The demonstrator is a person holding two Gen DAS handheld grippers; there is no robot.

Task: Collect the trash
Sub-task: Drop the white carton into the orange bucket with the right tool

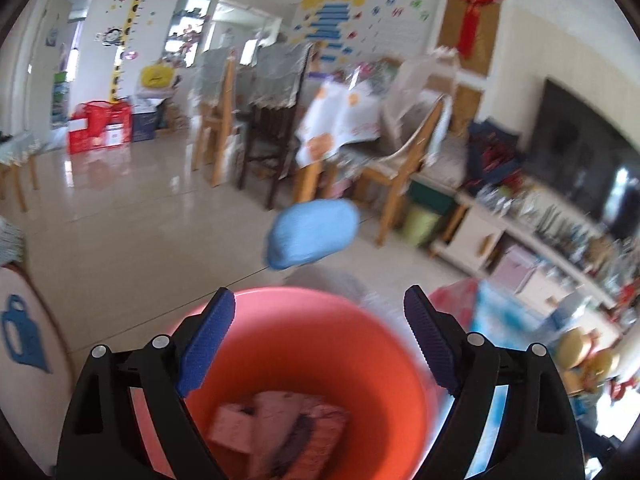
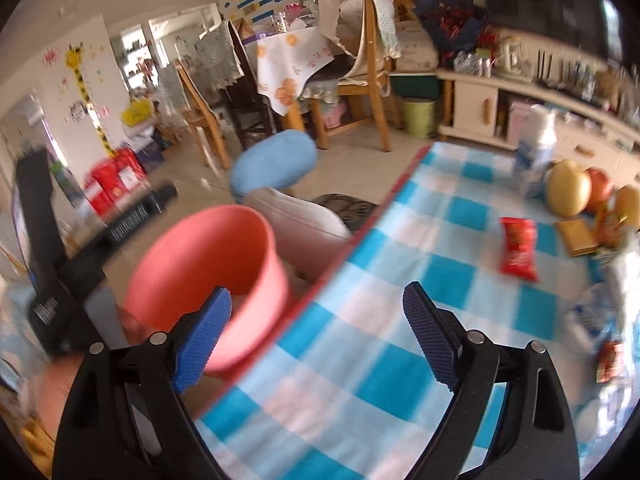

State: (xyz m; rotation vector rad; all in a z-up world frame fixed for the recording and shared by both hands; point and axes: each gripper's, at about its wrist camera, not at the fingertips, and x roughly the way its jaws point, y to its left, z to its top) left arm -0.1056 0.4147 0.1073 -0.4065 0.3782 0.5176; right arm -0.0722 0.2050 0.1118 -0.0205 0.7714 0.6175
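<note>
The left gripper (image 1: 319, 312) hangs over a salmon-pink bucket (image 1: 360, 344), its jaws standing wide apart with nothing between them. Down in the bucket lie crumpled wrappers (image 1: 276, 432), pinkish with a dark patch, heaped on the bottom; blur hides which way any of them points. Beyond the bucket's rim a blue stool seat (image 1: 312, 234) stands on the tiled floor.

The right gripper (image 2: 316, 312) is above the edge of the worktop, which is covered by a blue and white checked cloth (image 2: 360, 320). Its jaws are also wide apart and empty. A red snack packet (image 2: 518, 249) lies flat on the cloth, well ahead of the jaws and to their right, its long axis running roughly away from the camera, slightly tilted. A second small red wrapper (image 2: 610, 360) lies near the right edge. Past the packet stand a white bottle (image 2: 536, 152) and round fruit (image 2: 568, 194). In this view the bucket (image 2: 208, 280) sits just off the worktop's left edge.
</note>
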